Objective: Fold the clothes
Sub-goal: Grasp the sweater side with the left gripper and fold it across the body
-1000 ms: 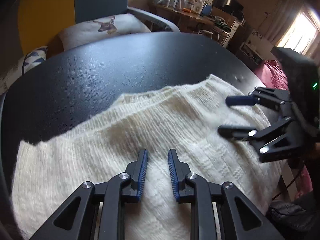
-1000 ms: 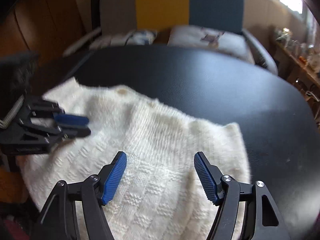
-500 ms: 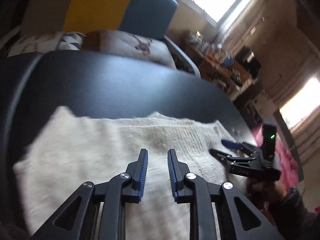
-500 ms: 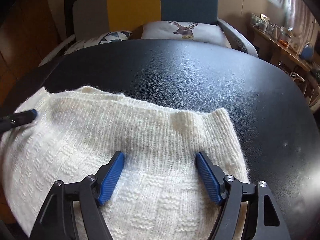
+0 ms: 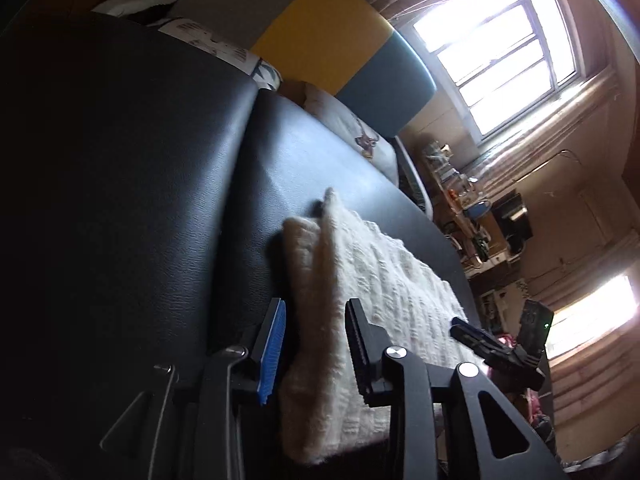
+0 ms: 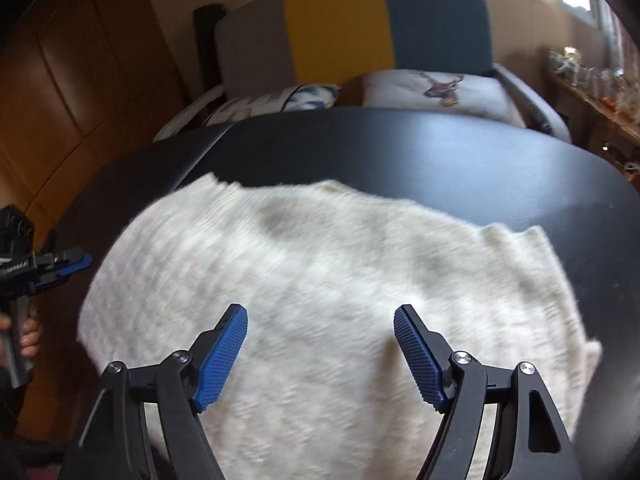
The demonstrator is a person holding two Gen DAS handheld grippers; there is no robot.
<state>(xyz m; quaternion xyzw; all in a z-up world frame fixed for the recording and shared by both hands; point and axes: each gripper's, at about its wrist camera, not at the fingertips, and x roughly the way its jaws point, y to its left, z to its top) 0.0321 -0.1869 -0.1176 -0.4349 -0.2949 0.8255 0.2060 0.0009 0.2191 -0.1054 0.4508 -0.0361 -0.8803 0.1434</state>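
A cream knit sweater (image 6: 320,264) lies folded on the black table (image 6: 440,160). My left gripper (image 5: 316,340) is rolled on its side at the sweater's left edge (image 5: 316,280). Its jaws are opening, with the thick folded edge between them and a dark gap beside the blue pad (image 5: 274,348). In the right wrist view the left gripper (image 6: 68,266) shows at the far left, held by a hand (image 6: 24,332). My right gripper (image 6: 320,344) hangs wide open over the sweater's near middle with nothing gripped. It also shows in the left wrist view as the right gripper (image 5: 476,336).
Behind the table stands a sofa with a yellow and teal back (image 6: 360,28) and a deer cushion (image 6: 436,88). A cluttered shelf (image 6: 592,80) runs along the right wall. Wooden panels (image 6: 80,80) are at the left. Bare table (image 5: 120,200) lies left of the sweater.
My left gripper swung across to the sweater's left edge, rolled onto its side and spread its jaws around the edge. The right gripper shifted a little and widened slightly.
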